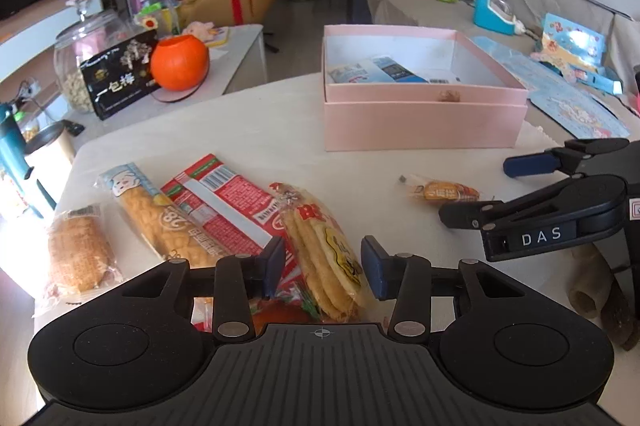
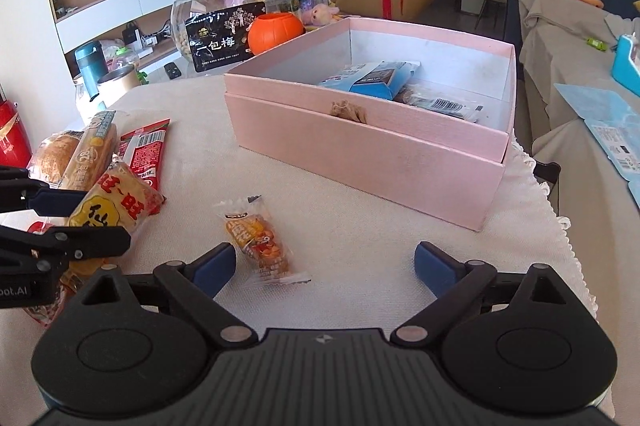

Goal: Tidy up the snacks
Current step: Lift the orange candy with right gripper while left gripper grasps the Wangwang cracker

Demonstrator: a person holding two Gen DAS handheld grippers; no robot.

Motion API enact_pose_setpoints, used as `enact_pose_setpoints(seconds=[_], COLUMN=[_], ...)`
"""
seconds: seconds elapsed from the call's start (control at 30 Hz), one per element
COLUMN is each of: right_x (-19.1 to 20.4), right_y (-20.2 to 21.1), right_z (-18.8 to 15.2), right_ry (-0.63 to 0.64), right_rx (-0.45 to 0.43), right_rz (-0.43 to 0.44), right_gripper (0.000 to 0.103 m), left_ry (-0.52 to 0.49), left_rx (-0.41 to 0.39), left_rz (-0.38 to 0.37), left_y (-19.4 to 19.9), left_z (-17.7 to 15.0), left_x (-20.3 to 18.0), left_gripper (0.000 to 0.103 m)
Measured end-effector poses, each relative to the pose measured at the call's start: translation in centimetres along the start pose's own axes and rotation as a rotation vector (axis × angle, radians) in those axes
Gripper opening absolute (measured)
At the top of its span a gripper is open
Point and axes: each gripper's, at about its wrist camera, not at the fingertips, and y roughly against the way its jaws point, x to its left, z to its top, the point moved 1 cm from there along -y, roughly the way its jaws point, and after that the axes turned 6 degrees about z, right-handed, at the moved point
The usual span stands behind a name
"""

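My left gripper (image 1: 323,266) is open, its fingers on either side of a rice cracker pack (image 1: 324,254), which also shows in the right wrist view (image 2: 116,206). Beside it lie a red packet (image 1: 224,202), a long corn-snack pack (image 1: 160,218) and a wrapped bread (image 1: 78,250). My right gripper (image 2: 323,266) is open and empty, just behind a small orange snack packet (image 2: 260,240), also in the left wrist view (image 1: 444,191). The pink box (image 1: 424,122) (image 2: 360,150) stands open beyond, with blue and clear packets inside.
A side table on the left holds a glass jar (image 1: 86,66), a black plum bag (image 1: 120,78) and an orange pumpkin pot (image 1: 180,63). A covered sofa with toys (image 1: 560,26) lies right of the box. The cloth's edge (image 2: 560,226) runs close on the right.
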Motion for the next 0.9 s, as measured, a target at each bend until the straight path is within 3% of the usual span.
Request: enact_pose_setpoints(seconds=[0.2,0.3,0.37,0.4,0.5,0.57,0.77,0.83,0.9], right_x=[0.0,-0.3,-0.5,-0.9,-2.0,-2.2,-1.7,-1.4,-0.8], right_y=[0.0,-0.1,0.0,0.1,0.8,1.1,1.0,0.9,0.7], right_z=[0.0,0.3,0.3,0.1,-0.3,-0.5,0.2,1.2,2.1], right_ry=[0.001,0.003,0.024,0.029,0.005,0.007,0.055,0.076,0.111], right_rx=[0.003,0.023,0.051,0.058,0.074,0.090,0.154,0.124,0.081], right_rz=[0.004,-0.007,-0.062,-0.080,-0.068,-0.060,-0.035,-0.008,-0.023], right_gripper=[0.098,0.098,0.098,0.098,0.101,0.103,0.102,0.093,0.092], left_ry=[0.010,-0.004,-0.019,-0.036,-0.111,-0.100,-0.052,-0.056,-0.045], left_rx=[0.021,0.031,0.038,0.038,0.026,0.023,0.038,0.038,0.044], left_rz=[-0.032,-0.154,-0.225,-0.226,-0.134,-0.103,-0.124,-0.122,-0.124], left_y=[-0.2,-0.5,-0.6,-0.7,-0.8,-0.8,-0.6,-0.6,-0.7], left_z=[-0.2,-0.5,-0.9,-1.2,-1.8,-1.9,-2.1,-2.1,-2.0], left_x=[-0.1,-1.3,-2.3,-2.8,-3.7,-3.3,-2.2,-2.3,-2.2], left_gripper=[0.045,0.045,0.048,0.048,0.048,0.049,0.048,0.048,0.048])
